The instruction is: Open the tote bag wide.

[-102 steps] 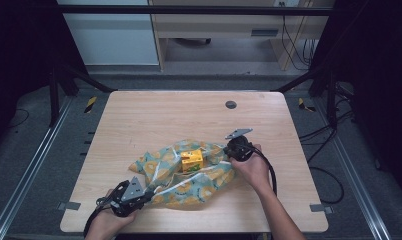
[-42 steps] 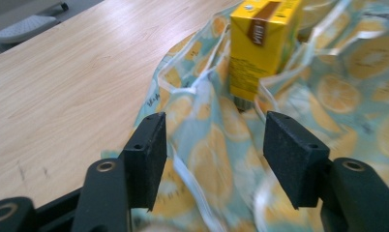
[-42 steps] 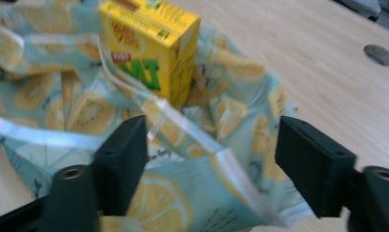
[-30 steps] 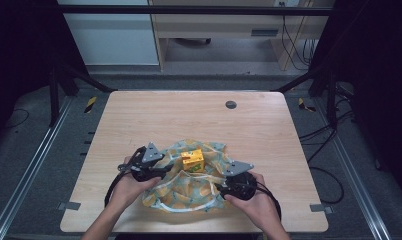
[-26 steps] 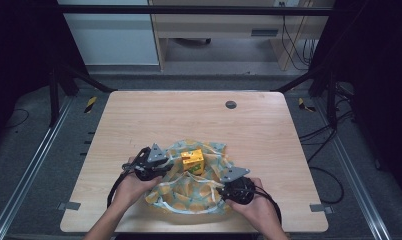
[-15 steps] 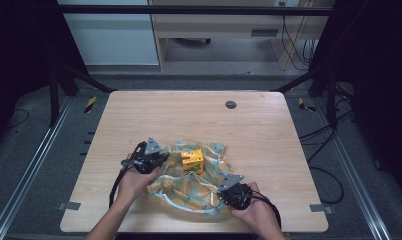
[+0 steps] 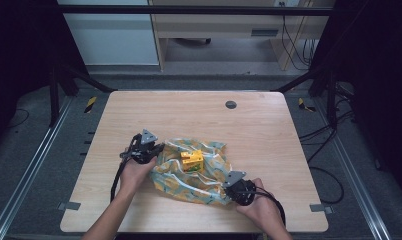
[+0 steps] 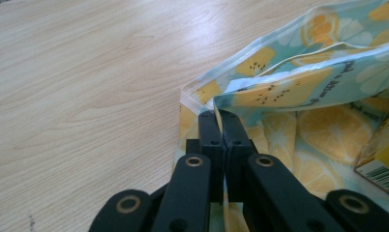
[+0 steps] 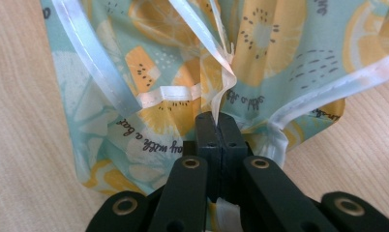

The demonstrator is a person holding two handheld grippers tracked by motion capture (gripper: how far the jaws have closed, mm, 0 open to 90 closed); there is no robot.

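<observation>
Fruit-printed teal and orange plastic bag (image 7: 191, 172) lies crumpled on the near half of the pale wooden table (image 7: 259, 130), a small yellow carton (image 7: 192, 161) resting on it. We clamp its far-left rim in our left gripper (image 7: 156, 148) and its near-right edge in our right gripper (image 7: 228, 189). Both have just been closing, with film between the jaws. The bag stretches diagonally between them.

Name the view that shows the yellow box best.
The high view: the yellow box sits whole on the fruit-print bag. The left gripper view catches just its barcoded corner at the right edge; the right gripper view gives bag alone.
</observation>
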